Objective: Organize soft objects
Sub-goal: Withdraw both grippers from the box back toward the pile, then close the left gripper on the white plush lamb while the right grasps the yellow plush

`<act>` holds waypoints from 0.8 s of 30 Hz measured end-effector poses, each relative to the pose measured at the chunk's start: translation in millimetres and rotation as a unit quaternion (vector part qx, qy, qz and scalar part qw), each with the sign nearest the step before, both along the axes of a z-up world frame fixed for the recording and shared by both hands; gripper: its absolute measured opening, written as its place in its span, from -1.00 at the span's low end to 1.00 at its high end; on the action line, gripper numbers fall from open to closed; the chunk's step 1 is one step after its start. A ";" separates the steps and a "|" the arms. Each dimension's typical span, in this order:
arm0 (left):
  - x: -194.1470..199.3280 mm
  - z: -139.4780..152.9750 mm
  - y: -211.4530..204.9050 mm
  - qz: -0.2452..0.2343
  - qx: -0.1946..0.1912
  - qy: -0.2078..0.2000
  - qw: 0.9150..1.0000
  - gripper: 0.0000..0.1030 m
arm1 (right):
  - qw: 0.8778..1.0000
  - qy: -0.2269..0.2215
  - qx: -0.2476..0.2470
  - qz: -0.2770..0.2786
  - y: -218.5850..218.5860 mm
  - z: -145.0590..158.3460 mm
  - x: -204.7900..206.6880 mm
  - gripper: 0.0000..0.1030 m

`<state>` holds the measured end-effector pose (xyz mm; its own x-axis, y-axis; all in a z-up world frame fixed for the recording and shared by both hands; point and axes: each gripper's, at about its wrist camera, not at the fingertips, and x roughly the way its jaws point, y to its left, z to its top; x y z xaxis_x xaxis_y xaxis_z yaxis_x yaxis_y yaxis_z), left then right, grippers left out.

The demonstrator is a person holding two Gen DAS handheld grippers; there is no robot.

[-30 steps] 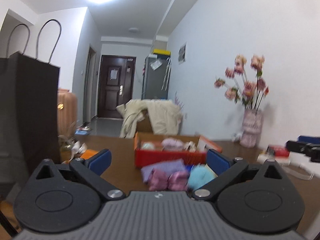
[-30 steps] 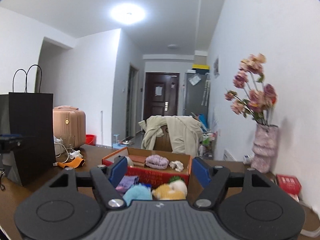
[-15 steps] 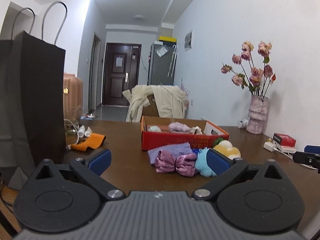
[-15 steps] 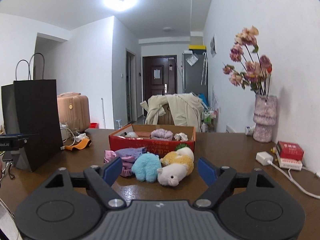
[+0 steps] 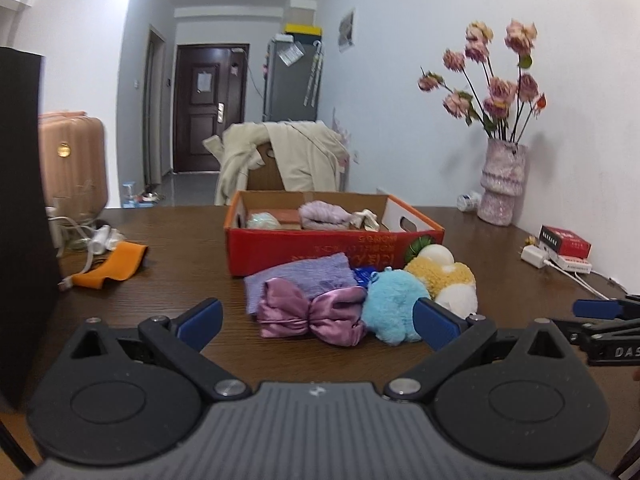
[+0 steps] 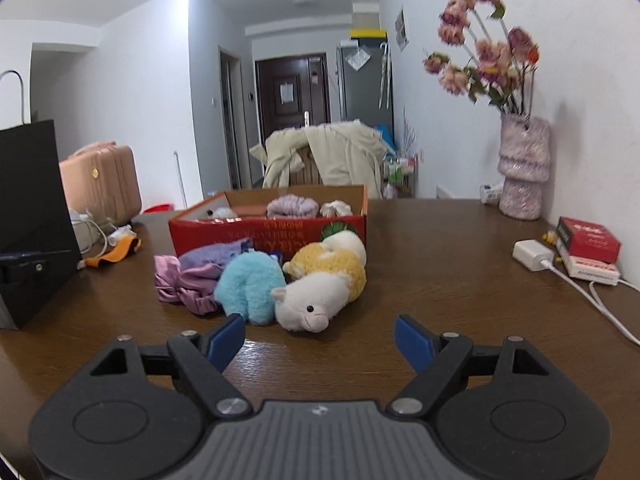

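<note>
Both grippers have dropped and tipped down since a second ago; the toy pile now sits higher in both views and is sharp, not blurred.

Left gripper [image 5: 316,316]: jaws wide, nothing between the pads, hovering over the table [image 5: 168,280] just near of the pile. Bow [image 5: 310,312] sits straight ahead between the fingers' line, blue plush [image 5: 394,308] just in front of the right finger.

Right gripper [image 6: 320,338]: jaws wide, empty, over bare table. Lamb plush [image 6: 324,284] lies just far of it, head toward the gripper, body touching the blue plush on its left. Its tip also shows at the right edge of the left view, level with the left gripper.

Pile, all touching, on the table just near of the red box [image 5: 332,240]: purple cloth [image 5: 300,276] under the bow, against the box front; bow at left; blue plush in the middle; lamb at right.

Red box: open, holds a lilac knit item [image 5: 324,214], a pale green one [image 5: 262,221] at left, and a cream one [image 5: 364,218] at right.

Outward: orange cloth [image 5: 110,266] and white cables far left, black bag [image 5: 24,208] at left edge, vase [image 5: 502,180] with flowers far right by the wall, small red boxes [image 5: 564,242] and charger [image 5: 534,255] right.
</note>
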<state>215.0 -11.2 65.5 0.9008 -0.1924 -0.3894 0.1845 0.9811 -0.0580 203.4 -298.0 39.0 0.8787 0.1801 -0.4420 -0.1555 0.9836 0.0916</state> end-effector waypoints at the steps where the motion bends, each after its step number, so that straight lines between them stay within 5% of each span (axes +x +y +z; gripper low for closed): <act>1: 7.0 -2.1 -2.9 -0.003 0.001 0.003 1.000 1.00 | 1.000 0.003 -0.002 0.002 1.2 -1.7 7.3 0.58; 10: 68.5 -23.9 -35.0 -0.028 0.004 0.045 0.999 1.00 | 1.000 0.007 0.004 0.007 -8.3 -6.5 80.3 0.57; 15: 89.1 -33.5 -55.2 -0.038 -0.047 0.076 0.995 0.97 | 0.999 0.022 0.015 0.031 -18.1 -9.7 134.4 0.51; 20: 98.1 -47.5 -77.9 -0.046 -0.075 0.122 0.989 0.45 | 0.995 0.054 0.037 0.071 -29.3 -18.6 184.2 0.29; 24: 108.0 -59.2 -89.3 -0.040 -0.121 0.171 0.977 0.13 | 0.988 0.092 0.081 0.093 -40.1 -29.6 213.5 -0.07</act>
<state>323.0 -100.5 6.3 0.7041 -0.3806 -0.5995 0.1899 0.9144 -0.3575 416.9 -338.1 9.4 0.7306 0.4128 -0.5439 -0.2981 0.9095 0.2899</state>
